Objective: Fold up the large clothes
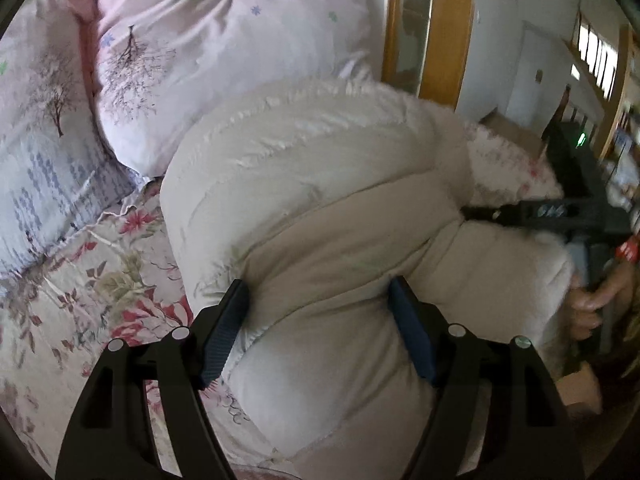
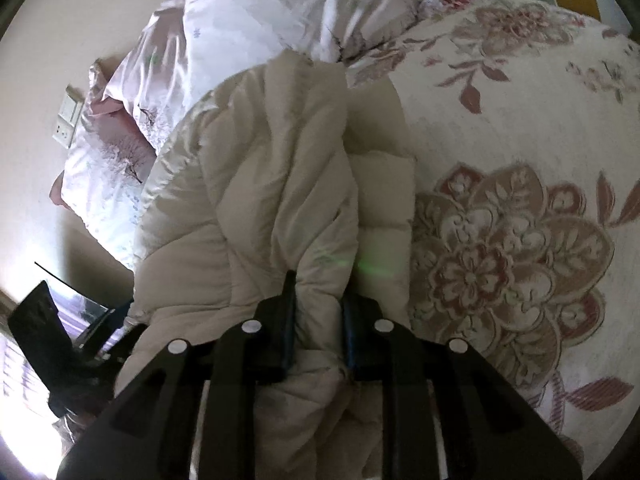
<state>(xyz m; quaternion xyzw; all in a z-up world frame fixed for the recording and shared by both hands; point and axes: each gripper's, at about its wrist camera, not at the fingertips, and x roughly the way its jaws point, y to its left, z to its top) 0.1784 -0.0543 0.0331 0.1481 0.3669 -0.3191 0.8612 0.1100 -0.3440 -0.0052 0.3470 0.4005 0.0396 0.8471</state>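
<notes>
A cream padded jacket is bunched up above a floral bed cover. My left gripper is shut on a thick fold of the jacket, its blue pads pressed into both sides. My right gripper is shut on a narrower fold of the same jacket. The right gripper also shows in the left wrist view, held by a hand at the jacket's far right side. The left gripper shows in the right wrist view at the lower left, partly hidden by the jacket.
A pink printed pillow and a duvet lie at the head of the bed. The floral cover spreads to the right. A wooden door frame stands behind the bed. A wall socket is on the left wall.
</notes>
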